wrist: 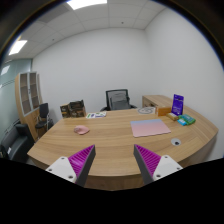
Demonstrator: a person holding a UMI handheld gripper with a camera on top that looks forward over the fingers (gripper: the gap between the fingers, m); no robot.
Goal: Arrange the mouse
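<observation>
A hand-held gripper (111, 162) hung high over the near edge of a curved wooden table (110, 148) in an office, its two fingers spread wide with nothing between them and the purple pads (80, 158) facing an empty gap. On the table a small pinkish object (81, 129), judged to be the mouse though too small to tell for sure, lay well to the left of a pink mat (150, 127), with open wood between the two. To the right of the mat stood a purple upright sign (178, 104) and a teal item (186, 120); beyond the mat, behind the table, a black office chair (118, 99) waited.

The gripper was well short of the mouse, so the risks lay ahead. A rounded, smooth shell could slip out of a shallow pinch if the fingers closed off-centre. A low approach might nudge it away across the wood. A carry toward the mat could end near the sign and knock it over.
</observation>
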